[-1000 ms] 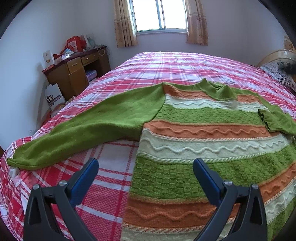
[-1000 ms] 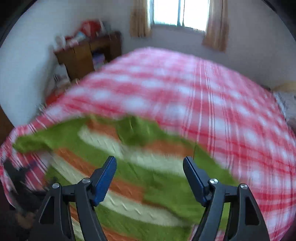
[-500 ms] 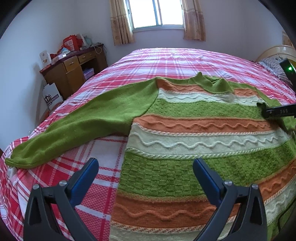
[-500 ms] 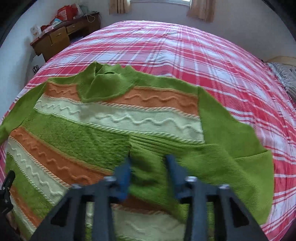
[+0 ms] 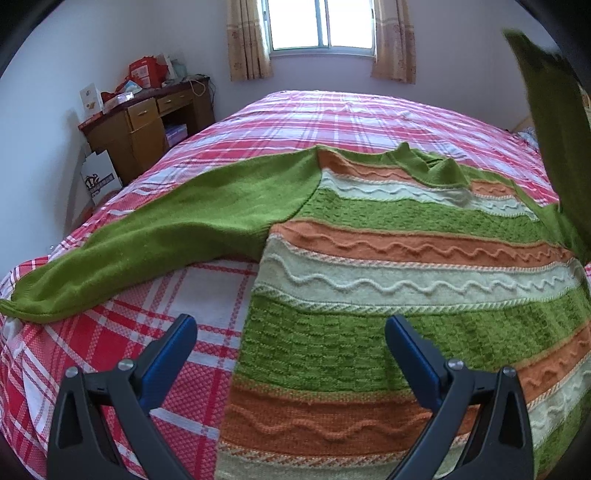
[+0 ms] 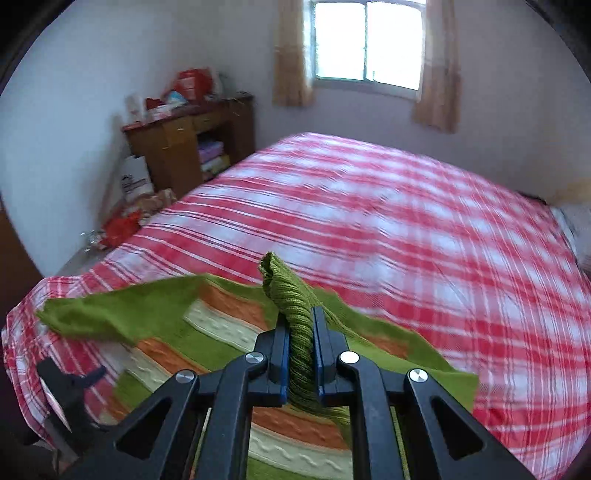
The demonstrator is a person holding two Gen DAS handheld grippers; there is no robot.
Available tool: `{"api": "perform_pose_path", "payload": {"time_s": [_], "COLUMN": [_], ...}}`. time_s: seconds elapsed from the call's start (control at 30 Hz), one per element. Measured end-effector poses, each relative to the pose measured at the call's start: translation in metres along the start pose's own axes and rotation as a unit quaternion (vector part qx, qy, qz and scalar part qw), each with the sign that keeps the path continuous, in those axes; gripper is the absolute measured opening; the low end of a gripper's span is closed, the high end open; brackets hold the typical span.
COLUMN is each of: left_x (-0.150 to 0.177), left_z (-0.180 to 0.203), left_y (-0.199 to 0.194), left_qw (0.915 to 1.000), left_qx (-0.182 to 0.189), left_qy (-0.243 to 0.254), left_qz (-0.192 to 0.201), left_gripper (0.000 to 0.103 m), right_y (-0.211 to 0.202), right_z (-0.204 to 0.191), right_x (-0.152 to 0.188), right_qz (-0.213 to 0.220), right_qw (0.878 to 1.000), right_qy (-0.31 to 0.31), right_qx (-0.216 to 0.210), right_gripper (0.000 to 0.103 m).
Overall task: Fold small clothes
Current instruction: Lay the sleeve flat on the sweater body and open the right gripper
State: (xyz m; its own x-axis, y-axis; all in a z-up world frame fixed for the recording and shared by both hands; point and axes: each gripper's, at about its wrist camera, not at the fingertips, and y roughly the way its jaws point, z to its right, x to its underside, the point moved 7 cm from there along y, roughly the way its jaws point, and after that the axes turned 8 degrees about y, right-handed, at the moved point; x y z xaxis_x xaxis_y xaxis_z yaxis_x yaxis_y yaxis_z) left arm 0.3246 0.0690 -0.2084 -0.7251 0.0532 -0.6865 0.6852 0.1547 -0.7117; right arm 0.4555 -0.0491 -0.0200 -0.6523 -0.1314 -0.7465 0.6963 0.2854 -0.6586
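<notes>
A green, orange and cream striped knit sweater [image 5: 406, 266] lies flat on the bed. Its left sleeve [image 5: 147, 240] stretches out toward the bed's left edge. My left gripper [image 5: 291, 354] is open and empty, low over the sweater's lower left side. My right gripper [image 6: 301, 354] is shut on the ribbed green cuff of the right sleeve [image 6: 291, 310] and holds it lifted above the sweater body [image 6: 221, 332]. In the left wrist view the raised sleeve [image 5: 554, 122] hangs at the far right. The left gripper shows in the right wrist view [image 6: 70, 384].
The bed has a red, pink and white plaid cover [image 5: 351, 118]. A wooden desk [image 5: 147, 125] with clutter stands against the left wall, with a white paper bag [image 5: 99, 177] beside it. A curtained window [image 5: 319, 26] is at the back. Bags lie on the floor [image 6: 122, 225].
My right gripper has shut on the right sleeve cuff and lifted it up off the sweater. My left gripper stayed open and shifted slightly left.
</notes>
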Motion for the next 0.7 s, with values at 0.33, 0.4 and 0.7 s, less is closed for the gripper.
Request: {"api": "perform_pose_path", "payload": {"time_s": [0.33,0.4,0.7], "left_x": [0.005,0.007,-0.010], "left_z": [-0.003,-0.005,-0.021], "left_y": [-0.001,-0.001,-0.011], "left_qw": [0.9999,0.9999,0.9997], "left_qx": [-0.012,-0.007,-0.010], "left_qy": [-0.002,-0.005,0.010], "left_qz": [-0.008,-0.013,-0.022], "left_gripper": [0.103,0.103,0.103], "right_y": [0.098,0.123,0.060], "right_z": [-0.111,-0.109,0.011], "right_x": [0.049,0.074,0.101], "right_qz": [-0.043,-0.083,-0.033], "right_qw": [0.996,0.993,0.999], "right_qy": [-0.043,-0.037,0.018], "right_qx": [-0.069,-0.074,-0.038], "right_gripper": [0.037,0.073,0.073]}}
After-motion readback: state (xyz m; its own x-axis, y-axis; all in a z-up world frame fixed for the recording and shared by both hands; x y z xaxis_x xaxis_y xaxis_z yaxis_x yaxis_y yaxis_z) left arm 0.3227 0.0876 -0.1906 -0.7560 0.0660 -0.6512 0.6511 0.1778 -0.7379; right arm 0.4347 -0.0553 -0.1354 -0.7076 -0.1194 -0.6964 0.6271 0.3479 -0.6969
